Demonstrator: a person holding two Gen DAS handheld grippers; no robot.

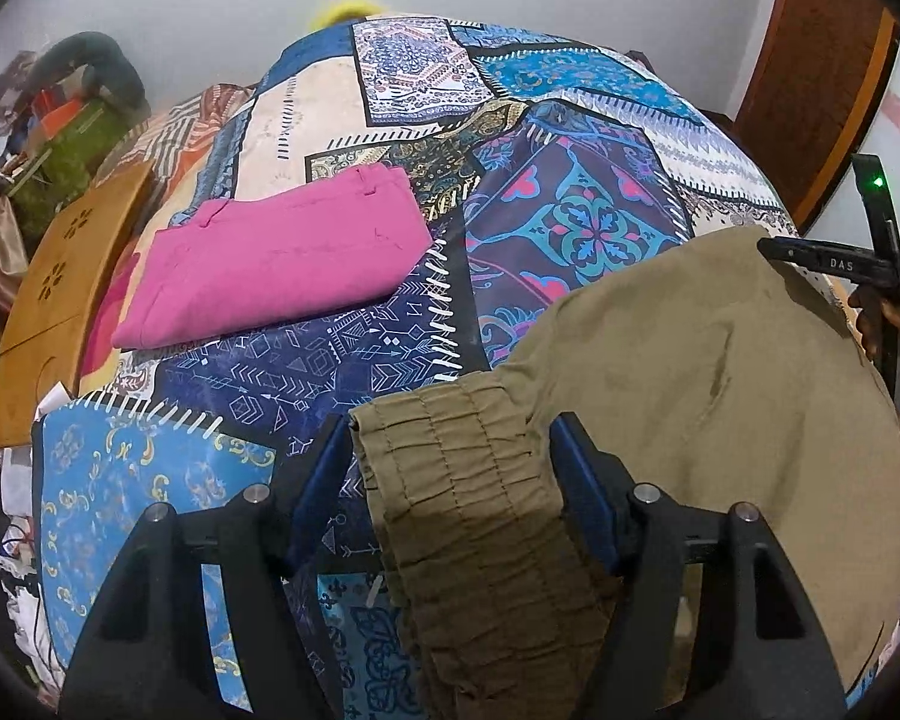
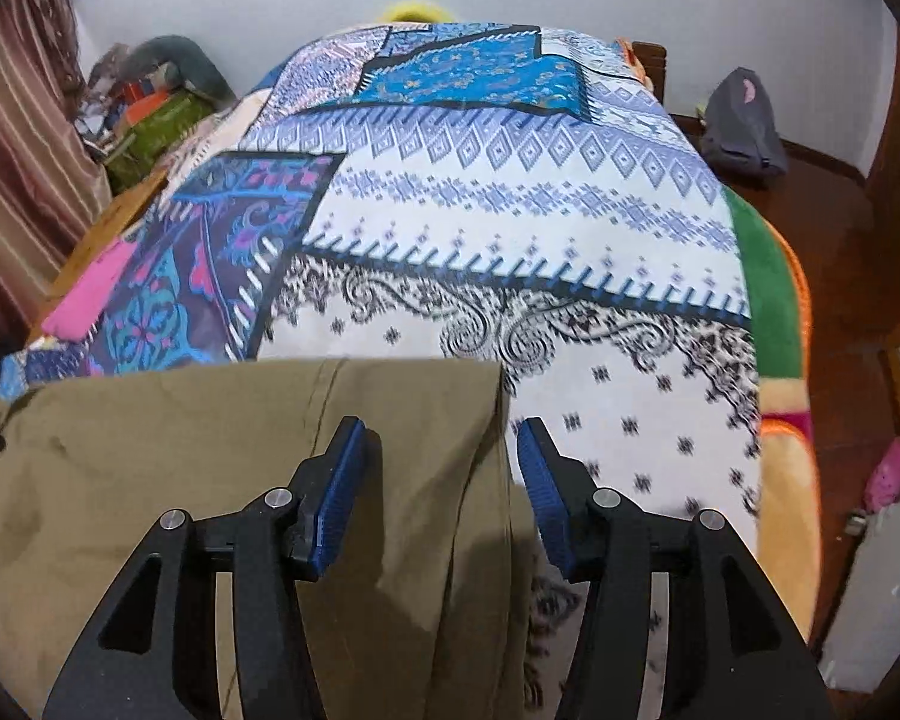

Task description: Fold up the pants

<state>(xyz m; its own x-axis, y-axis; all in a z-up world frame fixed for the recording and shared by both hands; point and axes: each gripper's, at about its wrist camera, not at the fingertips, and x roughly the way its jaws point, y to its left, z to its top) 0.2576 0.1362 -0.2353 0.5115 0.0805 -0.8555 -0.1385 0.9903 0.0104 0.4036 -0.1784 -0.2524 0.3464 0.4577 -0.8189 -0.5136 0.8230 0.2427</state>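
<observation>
1. Black-framed left gripper with ribbed blue pads stood wide, its jaws apart on either side of the gathered elastic waistband without pressing it
2. Olive-khaki woven cotton pants lay spread on the patchwork-print bedsheet, smooth except for the puckered waist
3. Right gripper was parted too, one pad above the pants' straight edge, nothing pinched
4. Folded magenta pants formed a flat rectangle further up the bed

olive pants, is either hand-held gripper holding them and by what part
Neither holds the olive pants. The left hand-held gripper straddles the waistband, the right hand-held gripper a side edge, both open.
</observation>
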